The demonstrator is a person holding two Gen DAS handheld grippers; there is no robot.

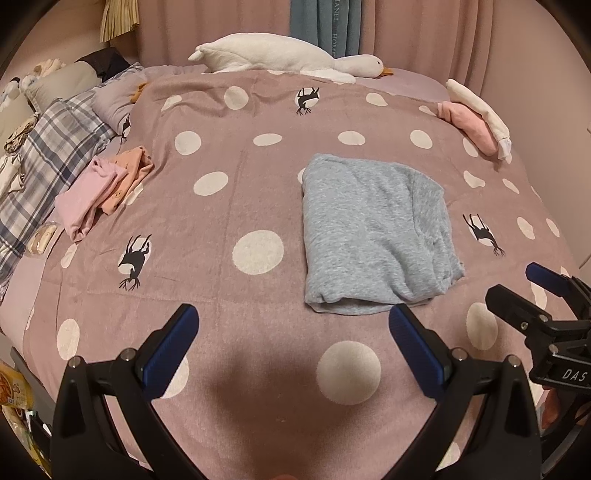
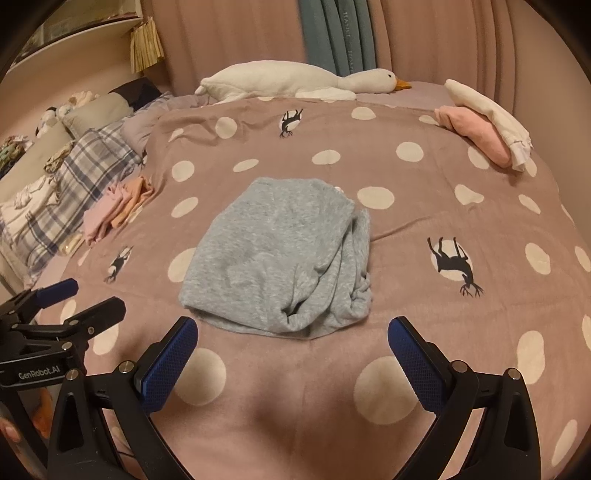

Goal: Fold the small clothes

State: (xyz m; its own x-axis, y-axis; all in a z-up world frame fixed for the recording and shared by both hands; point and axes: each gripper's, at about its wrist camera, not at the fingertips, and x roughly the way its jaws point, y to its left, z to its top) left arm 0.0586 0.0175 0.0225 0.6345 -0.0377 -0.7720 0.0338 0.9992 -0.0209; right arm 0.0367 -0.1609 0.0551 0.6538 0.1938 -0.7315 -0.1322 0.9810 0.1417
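1. While both tools are hovering low over the bed, the readable writing is showing up on the hardware: the right gripper (image 1: pixel 546 291), seen from the left cam, is carrying "DAS" on its body, and the left gripper (image 2: pixel 74 299), seen from the right cam, is reading "GenRobot.AI". The teal curtain (image 1: pixel 325 26) at the back is also showing vertical lettering, looks like "HOME", rest too blurry imo.
2. The grey garment (image 1: pixel 373 236) is lying folded into a rough rectangle on the pink polka-dot blanket (image 1: pixel 236 184), mid-bed, just ahead of both tools. Its long axis is running away from the cams toward the plush goose (image 1: pixel 280 55); the near end is bunching up w/ layered edges, and the right side is looking rumpled.
3. Tongs: both pairs are standing wide open w/ nothing between the blue pads, not touching the cloth.
4. View diffs: the left cam is putting the garment right of center and showing the folded pink/orange clothes (image 1: pixel 99 188) up close by the plaid pillow (image 1: pixel 51 140); a yellow package is peeking in at its bottom-left edge. The right cam is centering the garment (image 2: pixel 280 254), showing a shelf edge top left and a fingertip at the far left.
5. Both are catching the pink and cream stack (image 2: pixel 487 125) at the far right.
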